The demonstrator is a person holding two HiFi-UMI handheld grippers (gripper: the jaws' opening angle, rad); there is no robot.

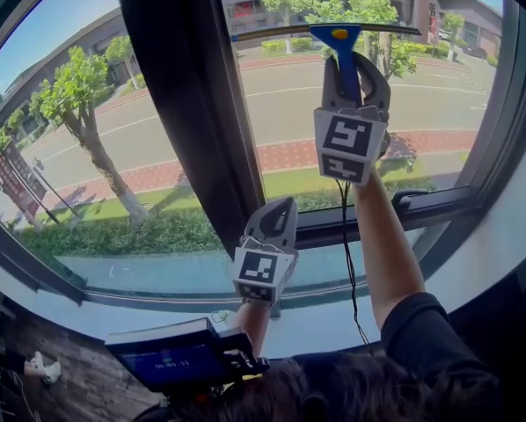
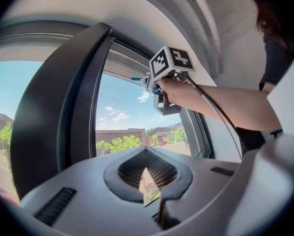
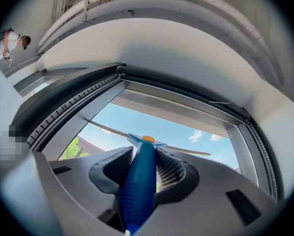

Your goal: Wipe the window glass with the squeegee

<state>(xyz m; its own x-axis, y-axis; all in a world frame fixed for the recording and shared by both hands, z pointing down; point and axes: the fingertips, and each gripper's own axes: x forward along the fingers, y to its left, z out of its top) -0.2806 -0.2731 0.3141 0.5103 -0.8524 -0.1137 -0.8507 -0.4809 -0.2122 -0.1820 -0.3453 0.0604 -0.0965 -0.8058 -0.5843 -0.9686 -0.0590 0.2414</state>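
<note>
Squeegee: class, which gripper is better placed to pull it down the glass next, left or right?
Right. The right gripper is shut on the squeegee handle, with the blade at the top of the glass. The left gripper hangs low by the sill, shut and empty.

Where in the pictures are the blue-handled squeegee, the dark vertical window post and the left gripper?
blue-handled squeegee [image 1: 342,51]: head view, on its blue neck below the blade.
dark vertical window post [image 1: 193,104]: head view, on its middle.
left gripper [image 1: 277,211]: head view, at its jaw tips.
</note>
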